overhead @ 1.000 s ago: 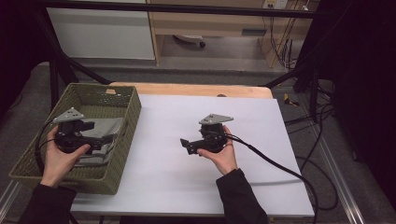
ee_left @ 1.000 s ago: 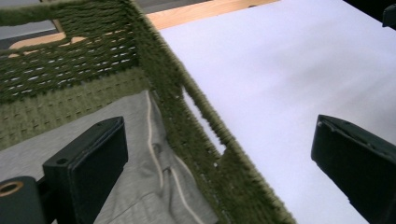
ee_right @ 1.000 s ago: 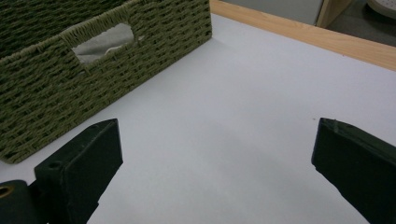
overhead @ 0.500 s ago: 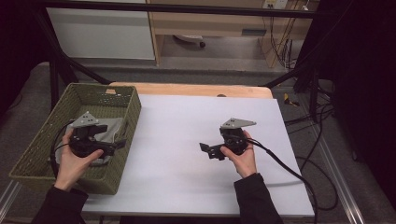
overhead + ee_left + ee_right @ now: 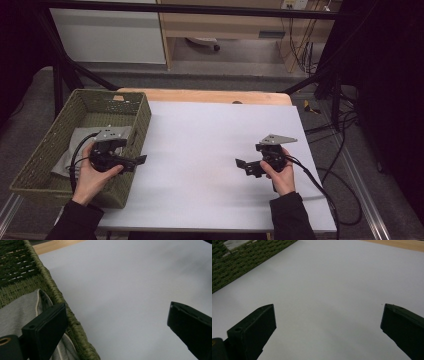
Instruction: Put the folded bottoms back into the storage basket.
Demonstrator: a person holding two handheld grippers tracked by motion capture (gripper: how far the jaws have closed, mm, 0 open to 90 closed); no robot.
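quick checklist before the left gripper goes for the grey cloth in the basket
1. Left gripper open: ok, its jaws stand wide apart in the left gripper view.
2. Left gripper empty: ok, nothing between the jaws.
3. Grey cloth reachable: ok, it lies inside the green woven basket against the near wall.
4. Jaws aligned on the cloth: not ok, they straddle the basket rim, one jaw over the cloth, the other over the white table.
5. Right gripper out of the way: ok, open and empty over the table, apart from the basket.
6. How the cloth is folded: cannot tell.
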